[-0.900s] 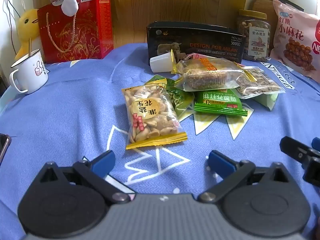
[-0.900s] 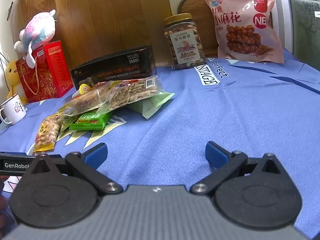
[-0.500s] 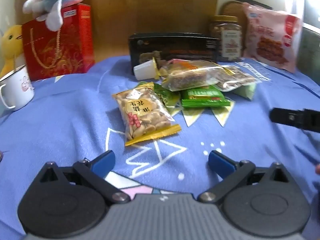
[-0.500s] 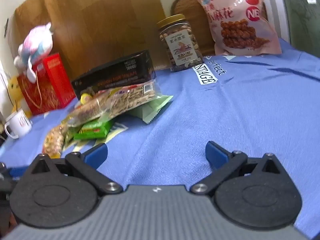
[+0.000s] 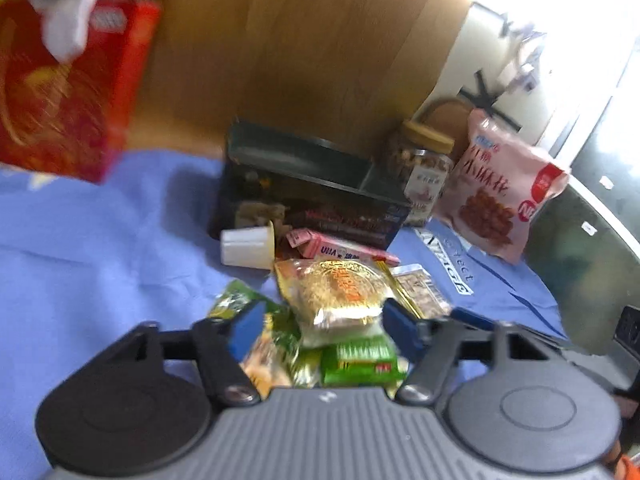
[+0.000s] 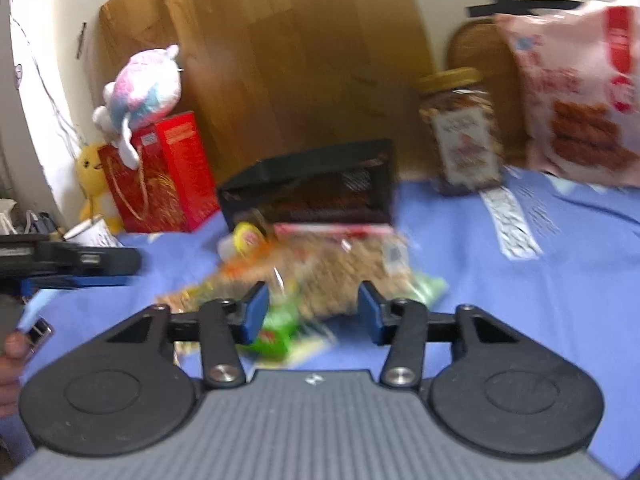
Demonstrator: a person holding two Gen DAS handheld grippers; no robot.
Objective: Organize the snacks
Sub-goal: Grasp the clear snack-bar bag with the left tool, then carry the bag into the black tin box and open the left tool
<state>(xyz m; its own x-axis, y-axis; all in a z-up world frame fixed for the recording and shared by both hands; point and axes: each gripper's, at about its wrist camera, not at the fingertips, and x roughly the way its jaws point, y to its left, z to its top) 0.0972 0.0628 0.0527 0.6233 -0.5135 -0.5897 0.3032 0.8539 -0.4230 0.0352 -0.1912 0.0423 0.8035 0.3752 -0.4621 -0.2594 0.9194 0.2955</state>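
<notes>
Both claws, left claw [image 5: 322, 326] and right claw [image 6: 312, 310], gape empty; clear cake packet [image 5: 334, 288] looks light, crinkly, slippery (pinch its sealed near edge).

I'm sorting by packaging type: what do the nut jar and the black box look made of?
Nut jar: clear plastic, possibly glass, since the nuts show through; tan lid, likely plastic. Black box: looks like printed cardboard, with thin flat walls, sharp folded edges and a slight sheen.
</notes>
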